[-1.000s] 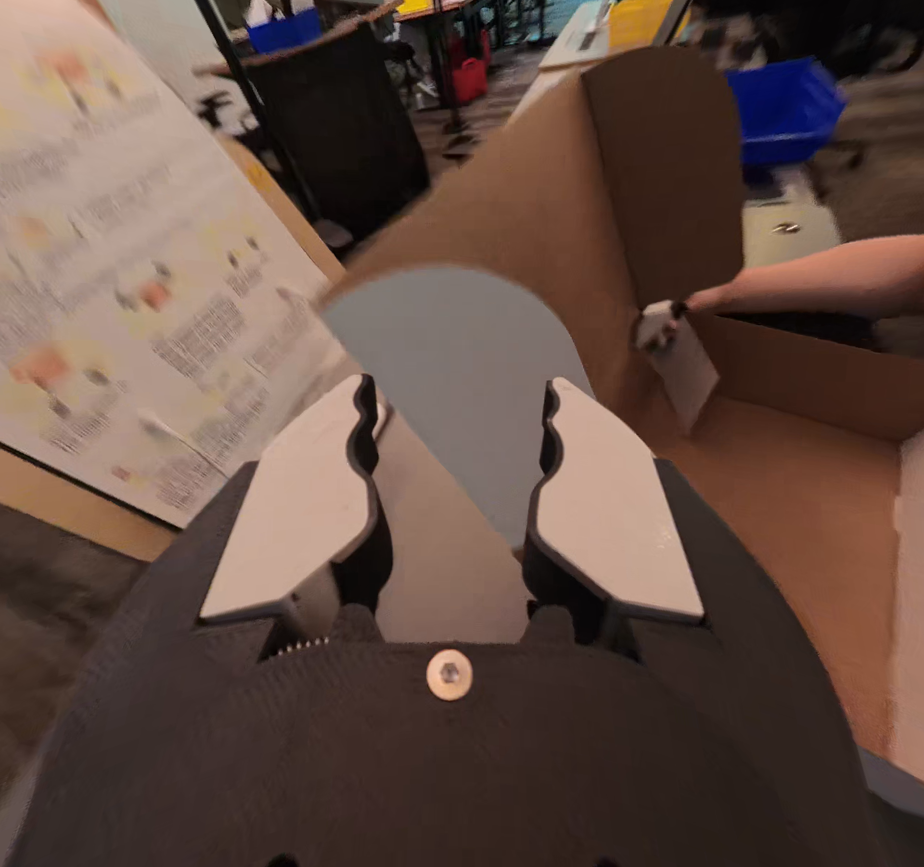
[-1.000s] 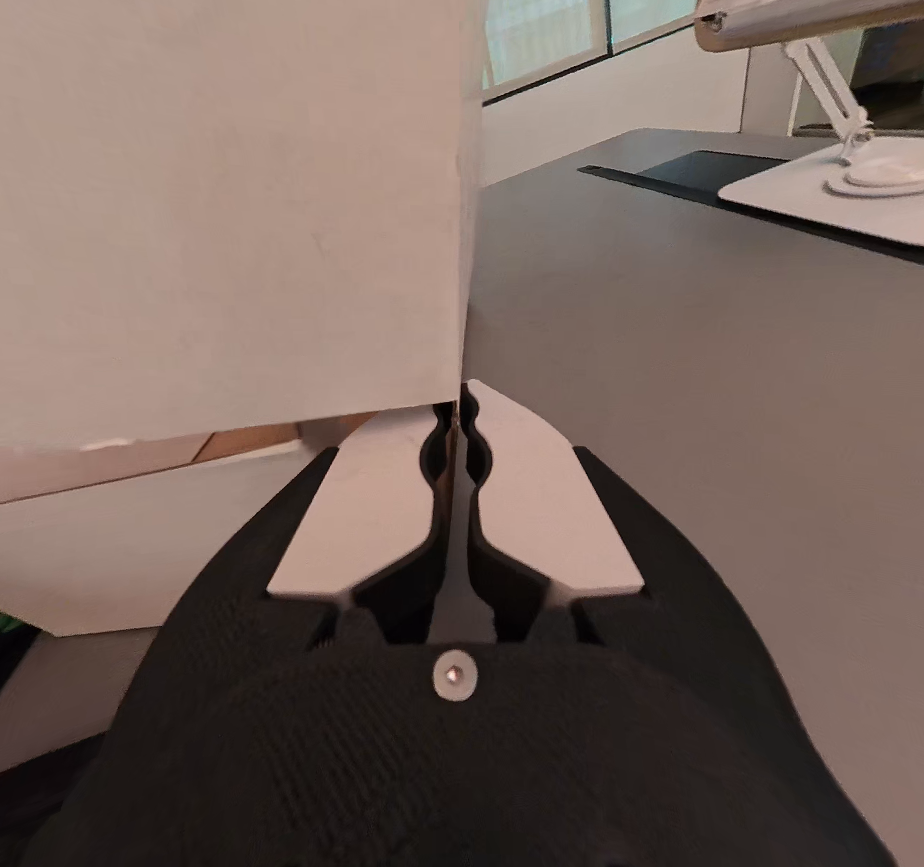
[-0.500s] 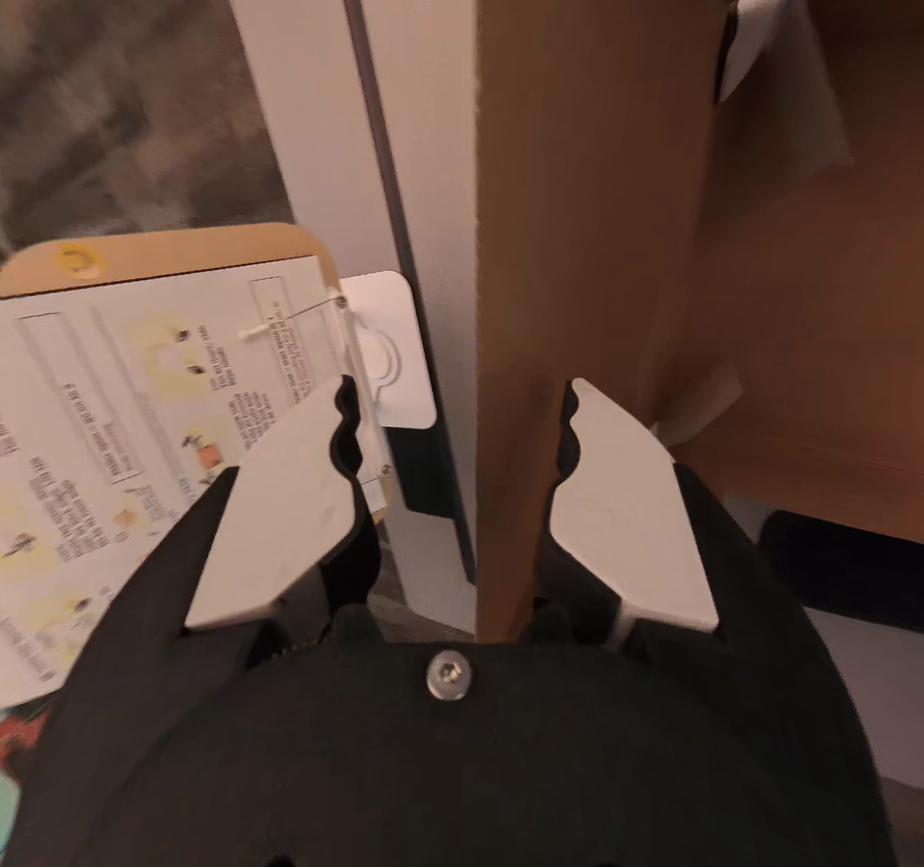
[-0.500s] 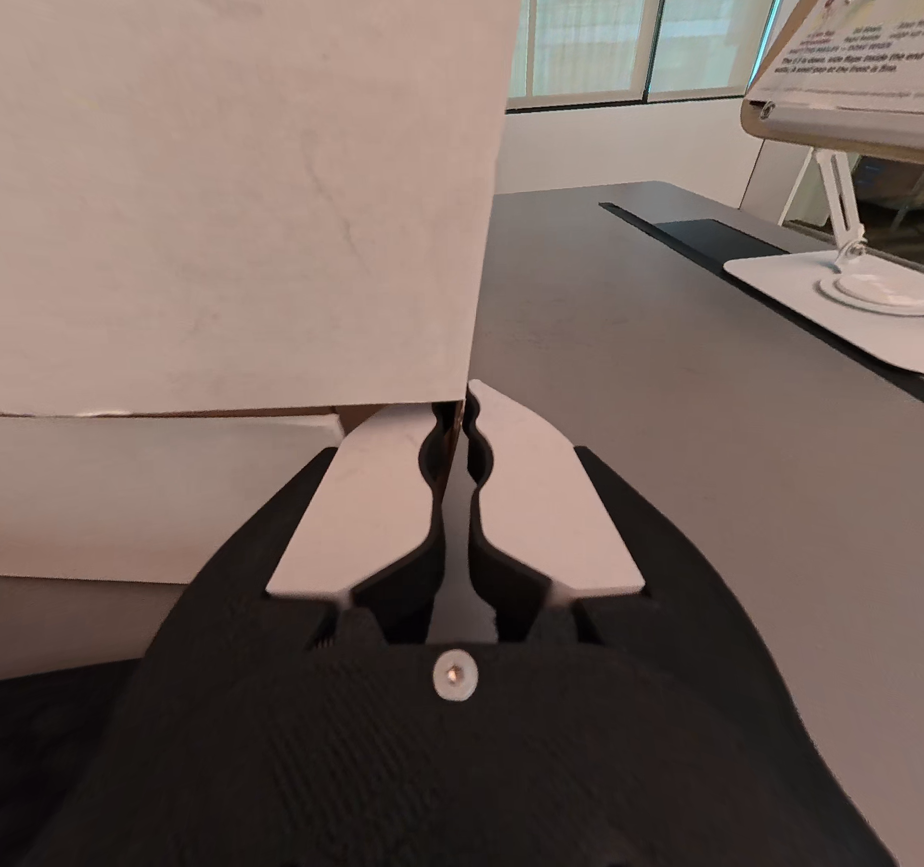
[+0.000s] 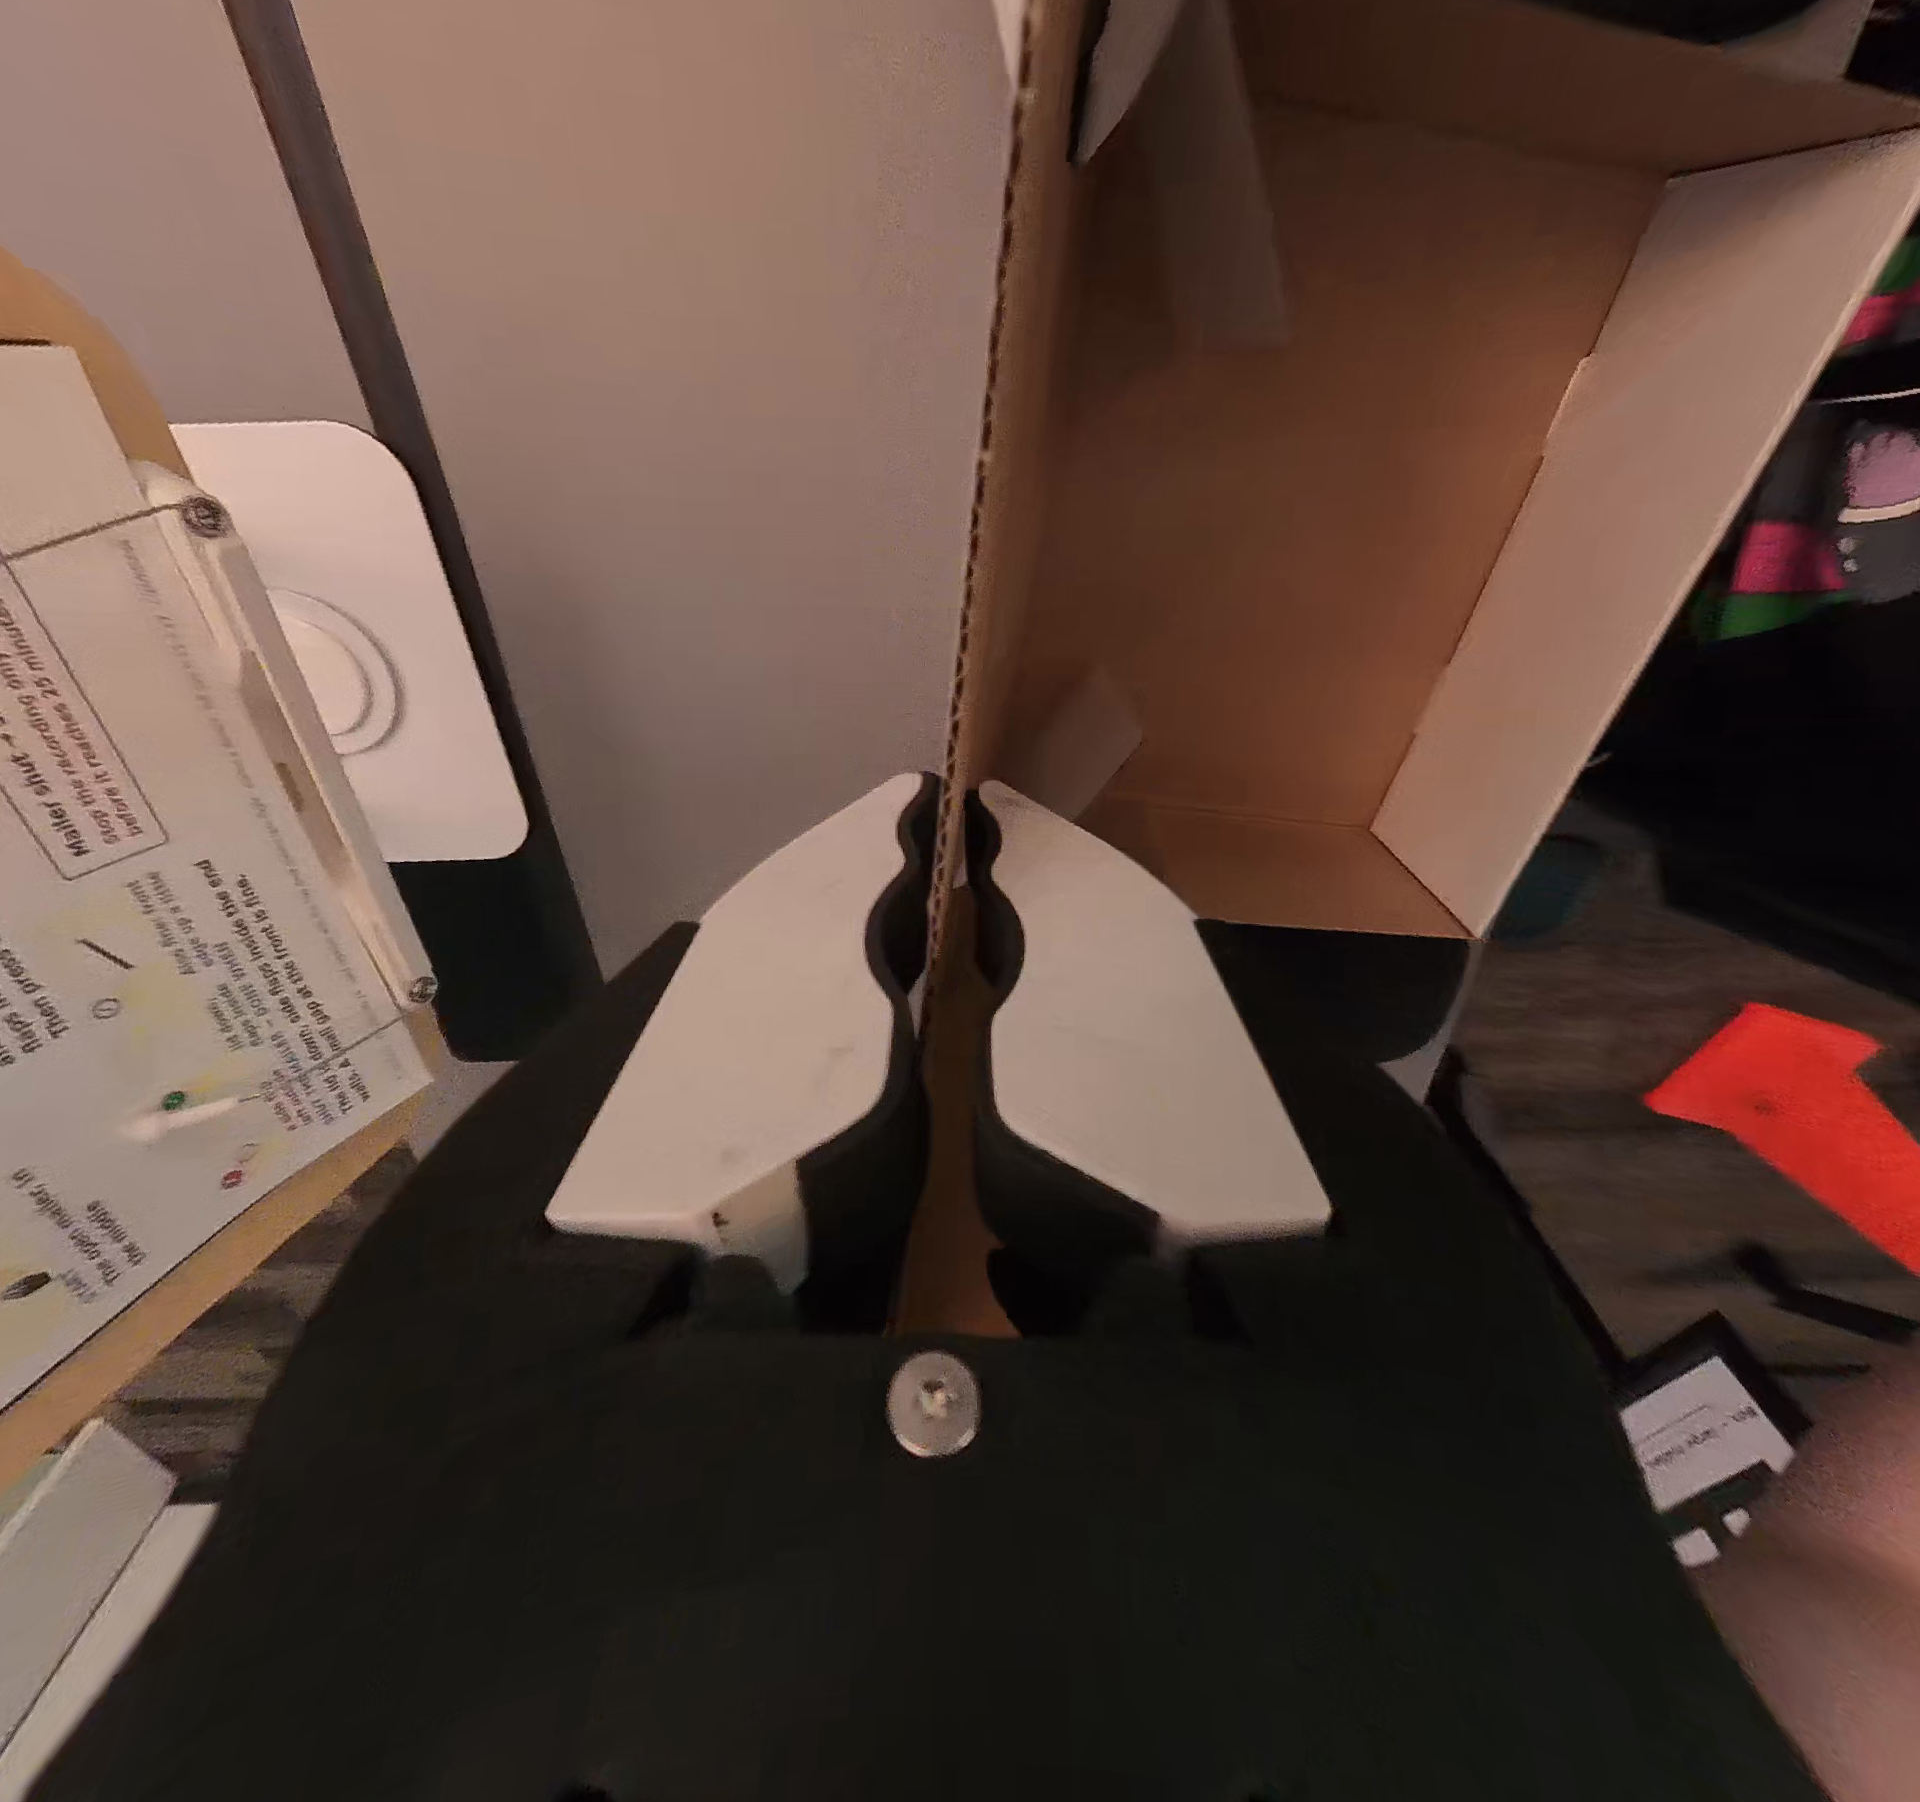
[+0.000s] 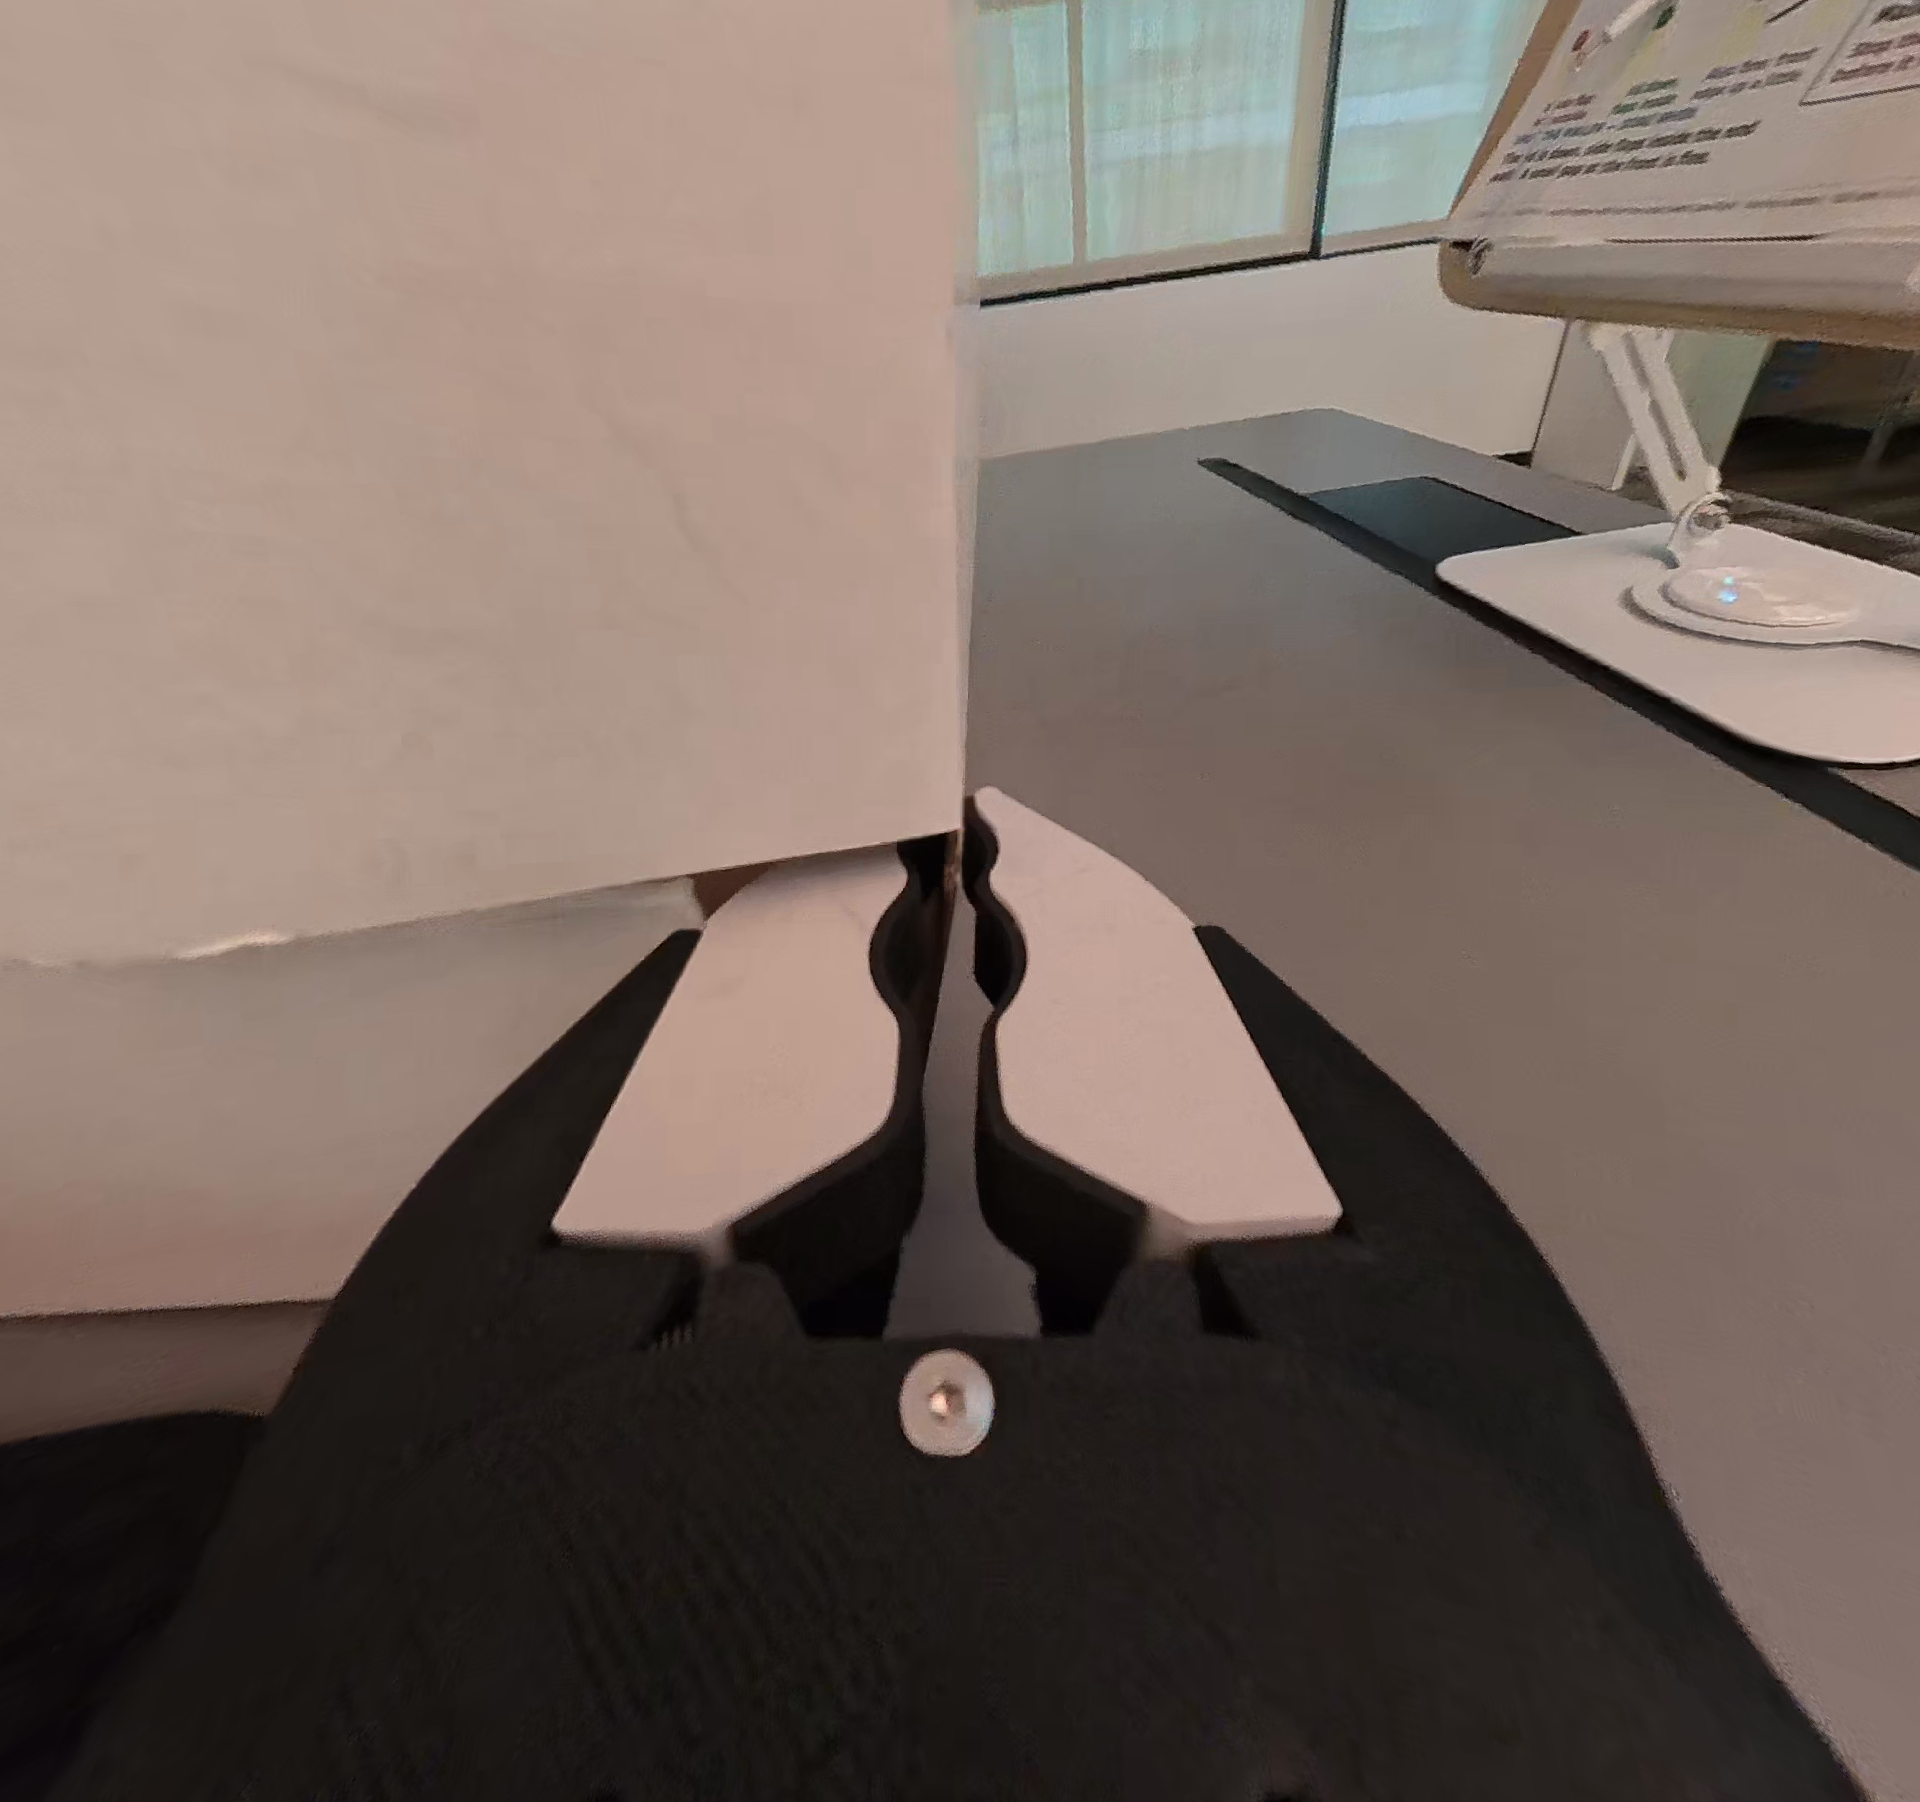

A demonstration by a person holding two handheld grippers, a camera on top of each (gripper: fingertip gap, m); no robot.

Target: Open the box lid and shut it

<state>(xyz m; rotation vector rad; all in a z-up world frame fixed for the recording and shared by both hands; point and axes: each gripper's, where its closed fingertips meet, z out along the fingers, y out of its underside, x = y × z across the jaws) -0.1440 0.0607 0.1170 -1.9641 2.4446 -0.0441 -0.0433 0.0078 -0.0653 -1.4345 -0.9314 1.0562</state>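
Note:
The box (image 5: 1351, 526) stands open, brown inside and white outside, with its lid (image 5: 675, 298) raised upright. In the left wrist view I see the lid's corrugated edge (image 5: 992, 402) running straight into my left gripper (image 5: 948, 802), which is shut on it, both pads pressing the cardboard. My right gripper (image 6: 961, 822) is shut on another edge of the same lid (image 6: 468, 350), whose white face fills the left of the right wrist view. One white finger of the right gripper shows at the top of the left wrist view (image 5: 1153, 17), against the lid's brown side.
A document stand with a printed sheet (image 5: 156, 869) and white base (image 5: 343, 630) stands left of the box; it also shows in the right wrist view (image 6: 1714, 609) on the grey table (image 6: 1351, 869). An orange patch (image 5: 1808, 1118) and a labelled card (image 5: 1704, 1440) lie at the lower right.
My left gripper was open around the lid's edge and has closed on it. My right gripper has stayed shut on the lid throughout. The lid has swung more upright.

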